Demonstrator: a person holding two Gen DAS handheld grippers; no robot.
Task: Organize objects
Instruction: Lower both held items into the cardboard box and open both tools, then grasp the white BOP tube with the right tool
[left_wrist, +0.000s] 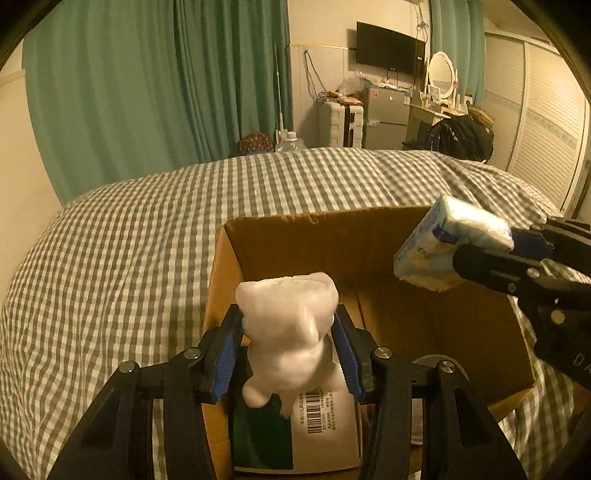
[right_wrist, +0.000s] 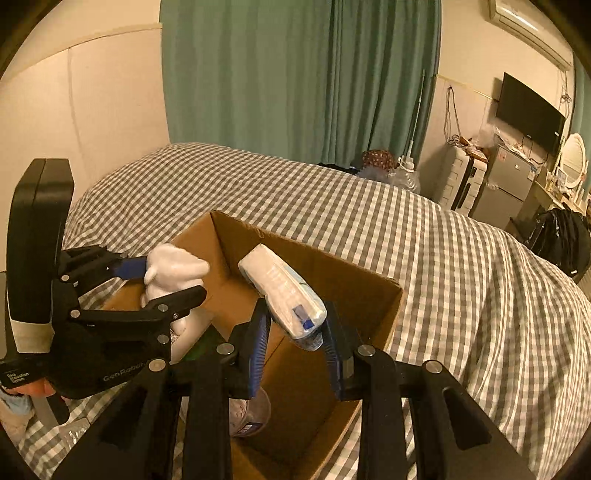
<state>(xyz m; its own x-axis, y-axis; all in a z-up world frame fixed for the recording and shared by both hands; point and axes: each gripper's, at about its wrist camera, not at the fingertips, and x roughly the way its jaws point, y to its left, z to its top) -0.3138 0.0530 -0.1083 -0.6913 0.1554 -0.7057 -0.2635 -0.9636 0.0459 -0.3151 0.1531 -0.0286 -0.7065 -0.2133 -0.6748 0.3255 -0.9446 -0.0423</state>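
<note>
Grey-and-white checked bedding (left_wrist: 140, 236) covers a bed backed by green curtains (left_wrist: 155, 74), and an open cardboard box (left_wrist: 369, 236) sits on the cover; everything below is placed against that box.

From the box's near left corner, the left gripper (left_wrist: 288, 325) reaches forward and level above the opening. Its blue-padded fingers (left_wrist: 225, 354) are closed partway onto a white bear figure (left_wrist: 288, 317), pressing its two sides. The bear stands upright between them, head above the fingertips, legs hanging over the box's interior. Beneath it, inside the box, lies a white item with a barcode label (left_wrist: 317, 410) next to something dark green (left_wrist: 262, 435).

Over the box's right side, the right gripper (right_wrist: 295, 332) comes in. Its fingers (right_wrist: 258, 339) clamp the lower end of a soft plastic-wrapped tissue pack (right_wrist: 284, 291). The pack sticks out beyond the fingertips, tilted up and towards the box's far wall, held above the opening and clear of the cardboard. In the right wrist view a round container (right_wrist: 251, 413) shows low in the box's near end, partly hidden by the gripper. A hand (right_wrist: 33, 389) shows at the left gripper's handle, outside the box.
</note>
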